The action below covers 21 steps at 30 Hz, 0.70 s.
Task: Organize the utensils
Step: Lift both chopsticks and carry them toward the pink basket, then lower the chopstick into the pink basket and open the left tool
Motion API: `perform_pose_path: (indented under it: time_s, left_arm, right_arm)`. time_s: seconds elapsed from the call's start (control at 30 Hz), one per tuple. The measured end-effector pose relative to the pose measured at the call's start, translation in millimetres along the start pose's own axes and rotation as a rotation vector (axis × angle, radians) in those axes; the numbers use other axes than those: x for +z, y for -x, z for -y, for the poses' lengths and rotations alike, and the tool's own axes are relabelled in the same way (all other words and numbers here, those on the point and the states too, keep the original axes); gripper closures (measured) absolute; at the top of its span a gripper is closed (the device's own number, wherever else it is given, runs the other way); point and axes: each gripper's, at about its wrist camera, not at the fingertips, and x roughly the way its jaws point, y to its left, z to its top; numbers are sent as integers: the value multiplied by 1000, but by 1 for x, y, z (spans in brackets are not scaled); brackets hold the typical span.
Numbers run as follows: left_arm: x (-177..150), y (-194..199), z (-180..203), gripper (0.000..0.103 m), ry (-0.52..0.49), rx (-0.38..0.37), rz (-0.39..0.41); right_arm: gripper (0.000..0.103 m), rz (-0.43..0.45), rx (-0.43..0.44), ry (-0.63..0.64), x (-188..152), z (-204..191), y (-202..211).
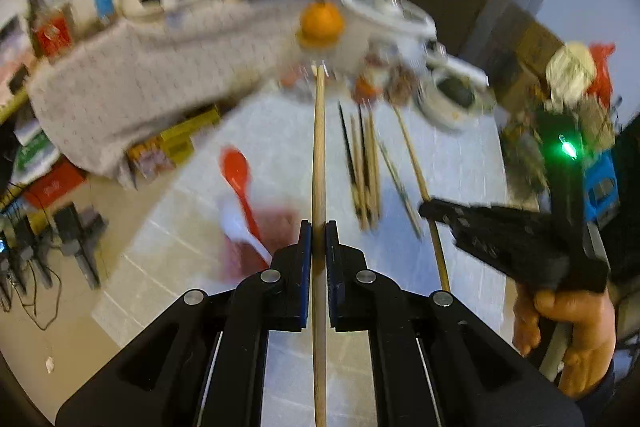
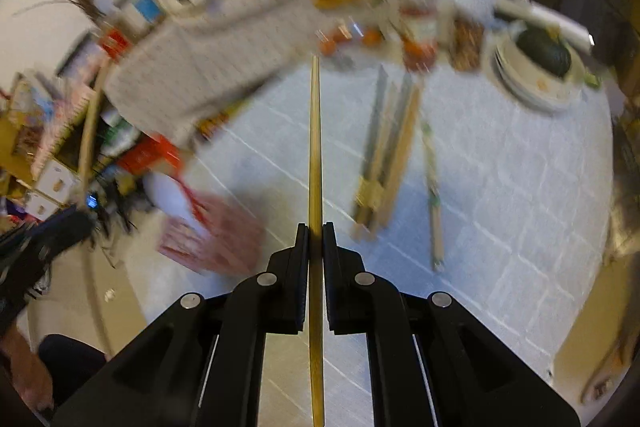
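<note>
Your left gripper (image 1: 319,225) was clamped on a pale chopstick (image 1: 319,147) above the table (image 1: 460,163), red spoon (image 1: 239,179) lower left; your right gripper (image 2: 315,227) pinched a yellow chopstick (image 2: 315,147). You did well to lay both beside the chopstick pile (image 2: 386,155), parallel. Only the left view showed your other hand (image 1: 568,331).

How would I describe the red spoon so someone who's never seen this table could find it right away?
Start at the table with the pale tiled cover. The chopsticks lie in a loose bunch near its middle; look left of them, towards the table's edge. The red spoon lies there beside a white spoon, the only bright red, round-bowled utensil among thin straight sticks.
</note>
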Motion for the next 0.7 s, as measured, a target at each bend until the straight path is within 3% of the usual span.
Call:
perform_pose_path:
  time_s: [0.13,0.33,0.5,0.7]
  left_arm:
    - [15,4,-28,97,41,70,133]
    - [19,-22,-47,97,82,7,240]
    - [14,-40,-47,97,77,-6,339]
    - [4,-59,-47,97,57,87,390]
  right_arm:
    - [96,163,126,5,8,-23,20]
    - [96,327,182,7,15,-39,21]
    - [96,386,218,-11,17,-42,12]
    - [96,440,250,-35,21,-45,-2]
